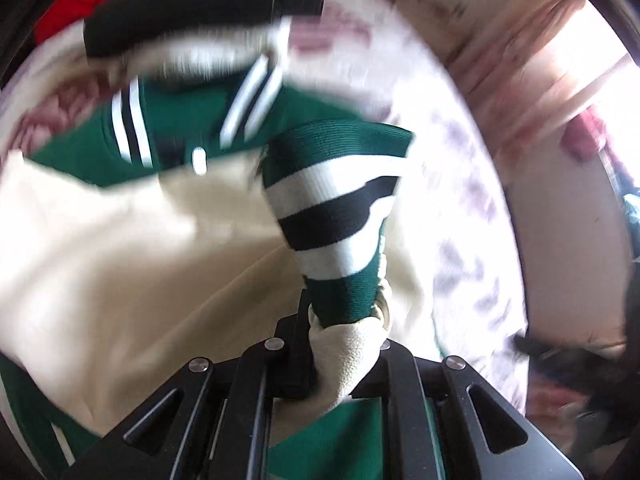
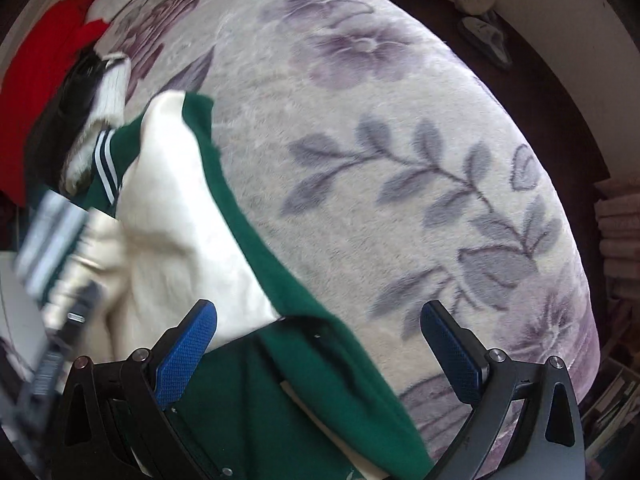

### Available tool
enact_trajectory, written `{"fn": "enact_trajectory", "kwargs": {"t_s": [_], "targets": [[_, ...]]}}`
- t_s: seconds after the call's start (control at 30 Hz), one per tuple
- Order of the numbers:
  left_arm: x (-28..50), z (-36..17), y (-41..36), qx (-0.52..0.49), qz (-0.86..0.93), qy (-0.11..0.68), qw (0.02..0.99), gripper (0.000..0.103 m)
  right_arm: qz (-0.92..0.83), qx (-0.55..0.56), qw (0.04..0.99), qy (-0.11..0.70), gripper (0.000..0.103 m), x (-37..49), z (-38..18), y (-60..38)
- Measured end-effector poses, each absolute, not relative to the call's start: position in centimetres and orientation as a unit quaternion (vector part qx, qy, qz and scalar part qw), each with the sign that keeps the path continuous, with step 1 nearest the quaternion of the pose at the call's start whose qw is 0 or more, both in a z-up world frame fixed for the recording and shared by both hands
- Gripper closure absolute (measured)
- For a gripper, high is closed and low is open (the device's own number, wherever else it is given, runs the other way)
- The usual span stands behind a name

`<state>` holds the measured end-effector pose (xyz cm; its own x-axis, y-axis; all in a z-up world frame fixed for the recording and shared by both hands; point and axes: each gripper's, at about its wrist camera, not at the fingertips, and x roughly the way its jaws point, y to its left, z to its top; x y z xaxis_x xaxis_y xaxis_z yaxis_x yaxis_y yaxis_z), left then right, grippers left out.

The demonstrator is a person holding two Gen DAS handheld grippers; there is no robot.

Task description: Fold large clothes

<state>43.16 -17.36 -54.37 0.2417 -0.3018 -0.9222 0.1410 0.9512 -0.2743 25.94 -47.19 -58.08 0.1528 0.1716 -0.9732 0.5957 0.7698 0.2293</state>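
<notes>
Floral blanket (image 2: 400, 120) over bed. Far left red garment (image 2: 44, 80) beside black-white one (image 2: 92, 92). Green-cream jacket (image 2: 248, 248) lies left of centre; left gripper (image 1: 348, 316) clenched on striped cuff (image 1: 332, 208). Right gripper (image 2: 320, 336) released, fingers (image 2: 188, 348) spread over jacket's green edge.

A pale plush bedspread (image 2: 360, 160) printed with mauve flowers and grey leafy sprigs covers the bed. Beyond its far edge runs a cream wall (image 2: 560, 40). At the right edge stand stacked folded linens (image 2: 618, 232). In the left wrist view, bright daylight (image 1: 600, 92) washes over wooden panelling (image 1: 500, 40).
</notes>
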Motion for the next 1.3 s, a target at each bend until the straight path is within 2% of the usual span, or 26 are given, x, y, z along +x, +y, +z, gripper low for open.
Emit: {"fn": "enact_trajectory", "kwargs": {"t_s": [0.07, 0.1, 0.17, 0.2, 0.3, 0.47, 0.63, 0.77, 0.83, 0.87, 0.93, 1.03, 1.17, 1.3], "targets": [[42.0, -54.3, -16.6, -0.067, -0.130, 0.592, 0.793, 0.090, -0.135, 0.323, 0.700, 0.623, 0.000, 25.9, -57.5, -48.1], [41.3, -54.0, -15.8, -0.064, -0.127, 0.583, 0.800, 0.084, -0.123, 0.335, 0.704, 0.615, 0.000, 26.1, -57.1, -48.3], [40.1, -53.6, -14.5, -0.048, -0.117, 0.579, 0.805, 0.042, -0.096, 0.355, 0.709, 0.603, 0.000, 26.7, -56.3, -48.0], [39.6, -53.4, -13.8, -0.050, -0.116, 0.580, 0.805, 0.000, -0.071, 0.369, 0.709, 0.597, 0.000, 27.3, -55.9, -47.7], [37.5, -52.5, -13.0, -0.053, -0.094, 0.579, 0.808, 0.000, -0.010, 0.390, 0.704, 0.593, 0.000, 29.6, -55.5, -45.6], [32.5, -52.6, -6.8, -0.050, -0.007, 0.583, 0.811, 0.000, 0.044, 0.375, 0.683, 0.626, 0.000, 33.3, -57.3, -40.5], [27.5, -57.9, 0.0, -0.015, 0.107, 0.615, 0.781, 0.000, 0.023, 0.294, 0.652, 0.699, 0.000, 35.7, -60.9, -36.3], [25.3, -62.3, 4.7, -0.045, 0.133, 0.629, 0.765, 0.000, -0.013, 0.237, 0.679, 0.695, 0.000, 35.6, -60.6, -35.1], [25.1, -63.1, 5.4, -0.064, 0.119, 0.606, 0.784, 0.000, -0.004, 0.227, 0.668, 0.709, 0.002, 35.3, -61.0, -34.1], [24.9, -63.1, 5.6, -0.065, 0.120, 0.592, 0.794, 0.000, 0.010, 0.229, 0.656, 0.719, 0.008, 35.0, -61.6, -33.3], [24.1, -63.0, 5.5, -0.060, 0.126, 0.563, 0.815, 0.000, 0.013, 0.193, 0.662, 0.724, 0.094, 34.8, -61.8, -31.7], [23.8, -63.0, 5.9, -0.065, 0.126, 0.558, 0.818, 0.000, 0.011, 0.155, 0.700, 0.697, 0.094, 35.3, -59.4, -30.9], [24.4, -62.8, 6.5, -0.075, 0.115, 0.584, 0.800, 0.000, -0.014, 0.154, 0.771, 0.618, 0.094, 37.7, -52.6, -33.8], [25.3, -61.0, 7.5, -0.107, 0.115, 0.617, 0.771, 0.000, -0.043, 0.156, 0.752, 0.639, 0.094, 41.8, -55.0, -36.8]]}}
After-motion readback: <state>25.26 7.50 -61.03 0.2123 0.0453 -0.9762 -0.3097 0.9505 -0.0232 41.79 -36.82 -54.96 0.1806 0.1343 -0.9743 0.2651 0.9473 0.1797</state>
